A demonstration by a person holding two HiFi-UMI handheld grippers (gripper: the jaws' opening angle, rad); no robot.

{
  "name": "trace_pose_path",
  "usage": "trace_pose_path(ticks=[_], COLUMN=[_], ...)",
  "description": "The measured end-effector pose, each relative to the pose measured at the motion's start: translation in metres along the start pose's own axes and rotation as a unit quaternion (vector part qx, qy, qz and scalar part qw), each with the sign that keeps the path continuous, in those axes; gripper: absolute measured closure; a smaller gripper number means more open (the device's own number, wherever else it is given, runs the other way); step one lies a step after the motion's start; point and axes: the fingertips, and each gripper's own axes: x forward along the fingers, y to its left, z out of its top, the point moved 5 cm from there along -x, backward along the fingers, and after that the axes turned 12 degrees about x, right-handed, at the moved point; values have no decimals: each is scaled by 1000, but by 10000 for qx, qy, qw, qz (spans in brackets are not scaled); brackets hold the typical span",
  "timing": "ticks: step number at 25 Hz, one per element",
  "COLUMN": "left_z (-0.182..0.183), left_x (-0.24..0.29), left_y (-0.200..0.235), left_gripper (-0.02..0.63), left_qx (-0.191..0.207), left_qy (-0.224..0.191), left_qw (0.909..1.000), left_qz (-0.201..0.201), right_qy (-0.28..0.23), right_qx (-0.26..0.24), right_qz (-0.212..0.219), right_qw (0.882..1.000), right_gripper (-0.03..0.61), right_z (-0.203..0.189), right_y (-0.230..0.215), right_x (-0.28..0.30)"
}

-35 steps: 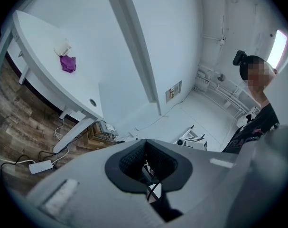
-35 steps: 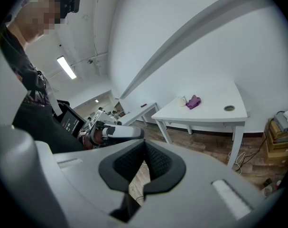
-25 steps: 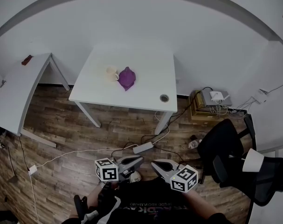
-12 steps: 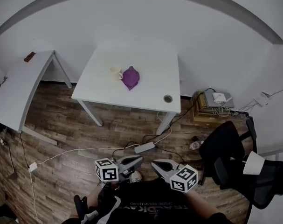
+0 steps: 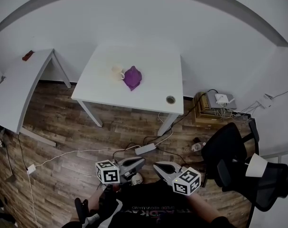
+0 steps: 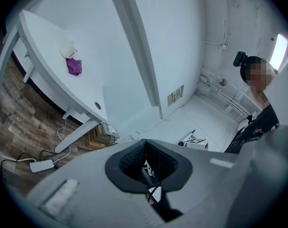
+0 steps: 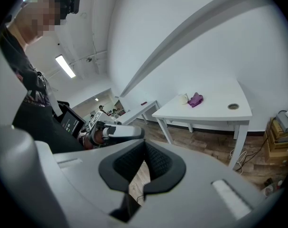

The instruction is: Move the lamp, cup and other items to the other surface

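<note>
White table (image 5: pixel 151 65) on wood floor (image 5: pixel 63 127): cup (image 5: pixel 116 72), purple cloth (image 5: pixel 132 78). Left claw (image 5: pixel 142 161), right claw (image 5: pixel 156 165) closed, empty.

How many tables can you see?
2. The middle table stands by the far wall with a cup and a purple cloth on it; the side table is to its left. More may be out of view.

My left gripper (image 5: pixel 141 161) and right gripper (image 5: pixel 158 166) are smooth grey shells with black ribbed pads (image 6: pixel 133 158). Each carries a black-and-white marker cube (image 5: pixel 108 172). Below them is a black shirt (image 5: pixel 148 204) with faint lettering.
</note>
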Motion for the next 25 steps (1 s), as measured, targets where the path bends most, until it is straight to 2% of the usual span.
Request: trace_pose_path(ticks=[10,15,20,25], left_z=[3,8,17,35], left_x=[6,11,2,-10], left_y=[3,4,9,21], left_gripper=[615,615,615,615], left_qx=[-107,-70,-47,40], left_qy=[52,-11,-231,-637], left_qw=[9999,9999,9994,9953], left_qz=[-111,-79,251,726], right_qy=[-114,-158,-114,28], right_qx=[129,210,179,54], right_qz=[-171,-116,109,451], right_qw=[9997,9996,9997,9990], right_gripper=[574,574,574,573], right_z=[6,16,31,60], right_y=[-3,-10,-18,-29], right_x=[-3,-4,4,25])
